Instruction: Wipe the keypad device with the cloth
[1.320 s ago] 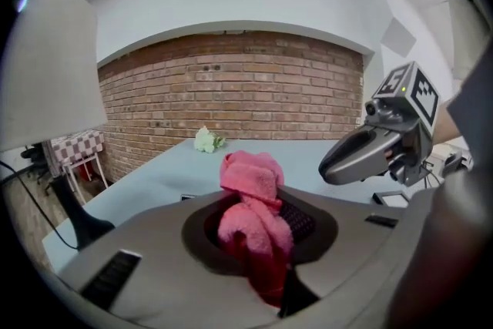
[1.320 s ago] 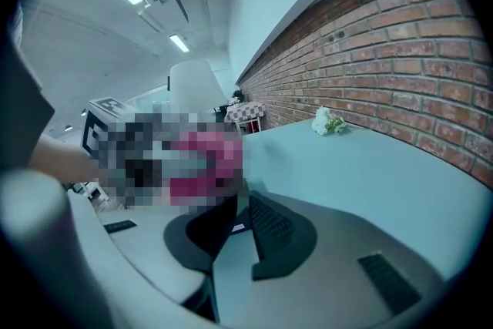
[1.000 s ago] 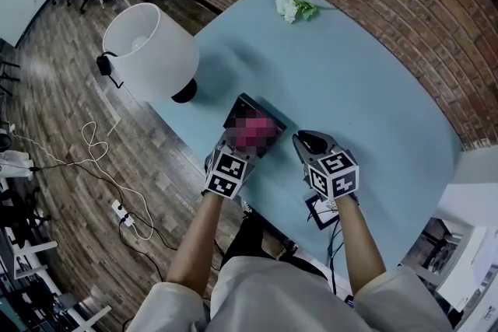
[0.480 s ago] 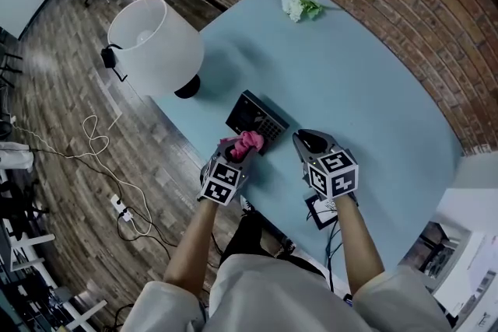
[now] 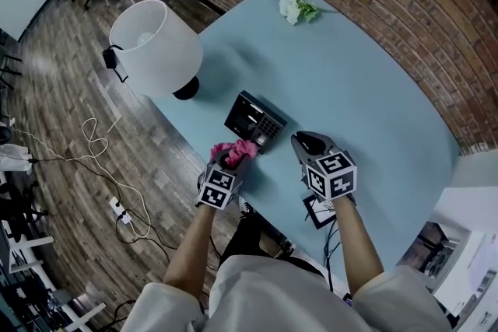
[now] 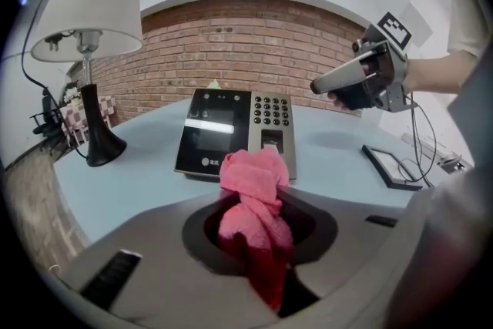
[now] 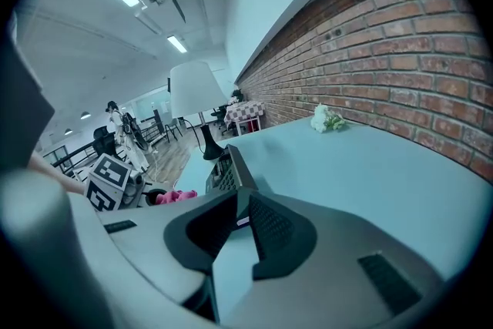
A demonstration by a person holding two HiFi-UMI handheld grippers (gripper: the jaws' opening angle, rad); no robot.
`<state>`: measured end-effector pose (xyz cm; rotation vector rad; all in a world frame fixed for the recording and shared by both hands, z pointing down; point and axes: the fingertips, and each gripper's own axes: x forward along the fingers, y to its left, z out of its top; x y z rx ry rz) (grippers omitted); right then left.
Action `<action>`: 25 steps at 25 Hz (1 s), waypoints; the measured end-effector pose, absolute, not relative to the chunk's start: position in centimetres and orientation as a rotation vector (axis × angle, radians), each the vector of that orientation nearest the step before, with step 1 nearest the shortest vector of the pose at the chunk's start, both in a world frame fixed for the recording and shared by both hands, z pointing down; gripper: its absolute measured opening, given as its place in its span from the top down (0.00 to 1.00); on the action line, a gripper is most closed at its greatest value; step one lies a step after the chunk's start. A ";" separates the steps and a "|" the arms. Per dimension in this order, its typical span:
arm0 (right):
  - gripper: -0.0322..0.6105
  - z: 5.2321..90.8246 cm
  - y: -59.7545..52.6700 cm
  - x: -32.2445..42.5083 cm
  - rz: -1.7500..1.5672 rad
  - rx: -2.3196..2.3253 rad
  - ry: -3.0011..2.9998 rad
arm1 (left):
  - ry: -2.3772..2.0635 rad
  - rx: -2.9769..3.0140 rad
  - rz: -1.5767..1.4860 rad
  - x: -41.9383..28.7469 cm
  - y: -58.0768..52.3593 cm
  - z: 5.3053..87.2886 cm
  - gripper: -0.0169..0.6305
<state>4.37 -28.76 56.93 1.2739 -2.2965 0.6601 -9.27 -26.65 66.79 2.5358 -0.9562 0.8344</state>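
The black keypad device lies flat on the light blue table, near its front edge. My left gripper is shut on a bunched pink cloth, held just short of the device's near side. In the left gripper view the cloth sticks up between the jaws, with the device right behind it. My right gripper hovers to the right of the device, jaws shut with nothing in them. Its view shows the device edge-on past the closed fingertips.
A white-shaded lamp stands at the table's left edge, behind the device. White flowers lie at the far side by the brick wall. A small black frame with a cable sits at the front edge under my right gripper.
My left gripper has drawn the pink cloth back off the keypad device toward the table's front edge, so the device's face now shows. The right gripper has stayed put.
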 end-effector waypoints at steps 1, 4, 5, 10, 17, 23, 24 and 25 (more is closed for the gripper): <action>0.84 56.8 -28.6 4.5 0.658 1.275 -2.297 | -0.973 2.545 0.808 -9.4 -26.8 66.1 0.83; 0.84 56.3 -28.3 5.1 0.654 1.291 -2.296 | -1.036 2.596 0.681 -9.3 -27.7 62.3 0.83; 0.84 56.2 -28.3 5.4 0.654 1.298 -2.295 | -1.056 2.625 0.637 -9.0 -28.2 60.7 0.83; 0.84 55.9 -27.6 6.2 0.662 1.325 -2.293 | -1.063 2.794 0.502 -4.7 -30.6 53.6 0.83; 0.84 55.8 -26.4 7.2 0.667 1.343 -2.279 | -0.866 2.924 0.664 0.9 -32.1 54.5 0.83; 0.84 56.2 -25.5 8.3 0.683 1.353 -2.264 | -0.857 2.875 0.696 0.9 -30.8 56.9 0.82; 0.84 56.3 -25.5 8.4 0.687 1.353 -2.262 | -0.862 2.873 0.690 0.9 -30.7 57.0 0.82; 0.84 56.4 -25.4 8.4 0.691 1.353 -2.260 | -0.864 2.872 0.691 0.9 -30.6 57.1 0.82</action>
